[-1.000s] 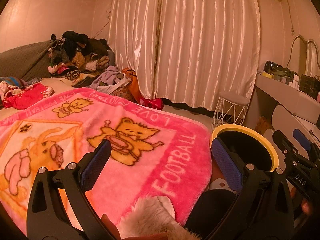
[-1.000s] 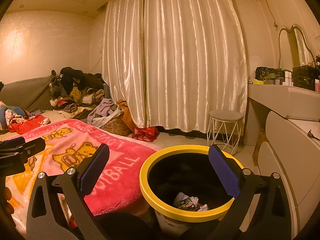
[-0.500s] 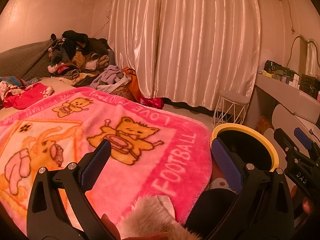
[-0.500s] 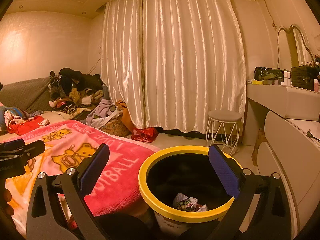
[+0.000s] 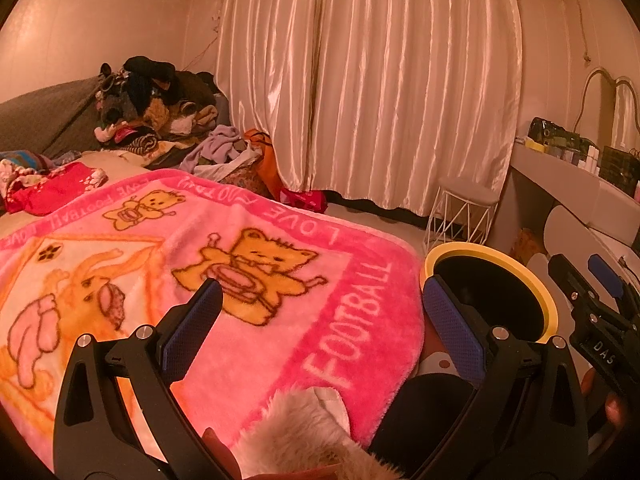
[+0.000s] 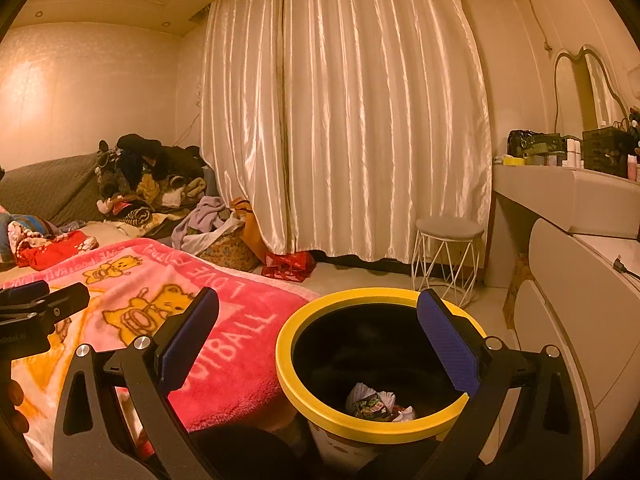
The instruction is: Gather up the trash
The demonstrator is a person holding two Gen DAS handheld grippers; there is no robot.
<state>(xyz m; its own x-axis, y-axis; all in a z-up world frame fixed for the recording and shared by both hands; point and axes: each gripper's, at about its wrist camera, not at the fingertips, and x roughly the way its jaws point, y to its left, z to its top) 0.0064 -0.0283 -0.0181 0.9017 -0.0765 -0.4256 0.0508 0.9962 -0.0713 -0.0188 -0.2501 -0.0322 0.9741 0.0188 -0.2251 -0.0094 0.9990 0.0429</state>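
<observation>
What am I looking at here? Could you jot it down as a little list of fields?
place: bedroom with closed curtains
bed cover: pink cartoon blanket
bin: yellow-rimmed bin beside the bed
bin contents: crumpled wrappers at the bottom
left gripper: fingers apart, holding nothing, over the blanket
right gripper: fingers apart, holding nothing, above the bin
nearby: wire-legged stool, clothes pile

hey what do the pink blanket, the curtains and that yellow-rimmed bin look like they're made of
Pink blanket: plush fleece, likely synthetic; fuzzy nap, printed cartoons.
Curtains: satin-like fabric; glossy streaks along the folds.
Yellow-rimmed bin: probably plastic; smooth matte yellow rim, with a dark interior that could be a liner or the wall itself.
</observation>
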